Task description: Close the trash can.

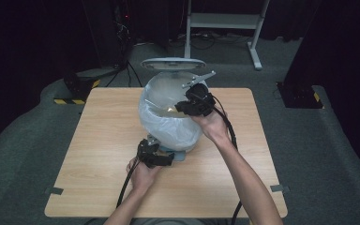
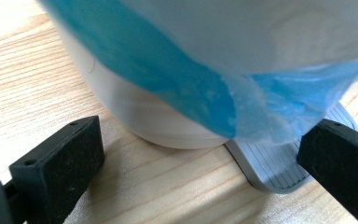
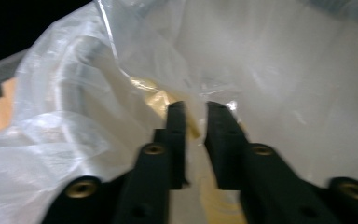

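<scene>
A white round pedal bin (image 1: 168,124) stands on the wooden table (image 1: 103,140) with its lid (image 1: 172,63) raised at the back. A thin translucent bag (image 3: 74,107) lines it and hangs over the rim; in the left gripper view the bag's hem looks blue (image 2: 186,88). My right gripper (image 1: 187,107) reaches over the bin's right rim, and in its own view the right gripper (image 3: 196,112) is shut on a fold of the bag beside a yellowish strip (image 3: 156,95). My left gripper (image 2: 200,140) is open low at the bin's base (image 2: 135,116), close to the grey pedal (image 2: 270,163).
The bin sits near the table's middle, with bare wood to its left, right and front. Beyond the far edge are a white stand (image 1: 225,21) on the grey floor, cables and dark curtains. Tape marks (image 1: 54,190) lie at the table's front corners.
</scene>
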Demonstrator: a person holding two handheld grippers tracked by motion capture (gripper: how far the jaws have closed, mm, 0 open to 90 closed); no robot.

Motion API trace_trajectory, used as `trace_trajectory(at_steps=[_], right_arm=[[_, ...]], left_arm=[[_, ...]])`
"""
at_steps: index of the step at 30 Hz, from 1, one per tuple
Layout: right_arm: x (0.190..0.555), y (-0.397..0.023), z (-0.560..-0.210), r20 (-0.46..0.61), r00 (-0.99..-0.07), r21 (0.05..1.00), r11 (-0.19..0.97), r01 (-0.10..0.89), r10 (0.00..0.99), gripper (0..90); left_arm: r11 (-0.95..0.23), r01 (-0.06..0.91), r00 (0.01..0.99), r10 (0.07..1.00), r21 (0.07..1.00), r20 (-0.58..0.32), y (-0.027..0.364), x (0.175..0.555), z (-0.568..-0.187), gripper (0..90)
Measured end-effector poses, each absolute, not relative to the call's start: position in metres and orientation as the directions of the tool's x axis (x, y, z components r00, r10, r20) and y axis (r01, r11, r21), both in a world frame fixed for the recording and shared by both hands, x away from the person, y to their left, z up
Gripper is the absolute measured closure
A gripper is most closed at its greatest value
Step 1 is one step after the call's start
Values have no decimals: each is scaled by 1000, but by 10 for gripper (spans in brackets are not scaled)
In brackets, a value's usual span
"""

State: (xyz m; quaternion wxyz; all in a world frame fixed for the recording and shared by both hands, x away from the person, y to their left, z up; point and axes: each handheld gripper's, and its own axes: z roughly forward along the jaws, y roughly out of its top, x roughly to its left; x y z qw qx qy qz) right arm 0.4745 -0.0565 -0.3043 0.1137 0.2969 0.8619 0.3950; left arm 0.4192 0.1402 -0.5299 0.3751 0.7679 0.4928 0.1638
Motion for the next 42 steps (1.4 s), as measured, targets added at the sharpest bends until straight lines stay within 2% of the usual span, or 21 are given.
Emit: trace_trajectory(at_steps=[2,6,12,25,33,42], right_arm=[[475,-58,-304,48,-790,745,505,435,611,898],[472,-58,-304,8,-791,717,548,431,612,900],[473,-67,-313,43,-791,717,533,450,611,894],[462,-105,-309,153,-758,837,324,440,634,688],[455,-123,-308,179,-743,873,243,422,645,603],[446,-139,-309,179,-727,896,195,399,663,549]], left_arm=[[-231,634,459,880,738,-119,140,419,-530,6],[-231,634,459,880,738,-119,140,419,-530,6],[-229,634,458,881,738,-120,140,419,-530,6],[-252,635,469,877,730,-106,141,419,-529,6],[-252,636,470,876,730,-107,142,419,-529,6],[-250,635,470,876,731,-109,142,419,-529,6]])
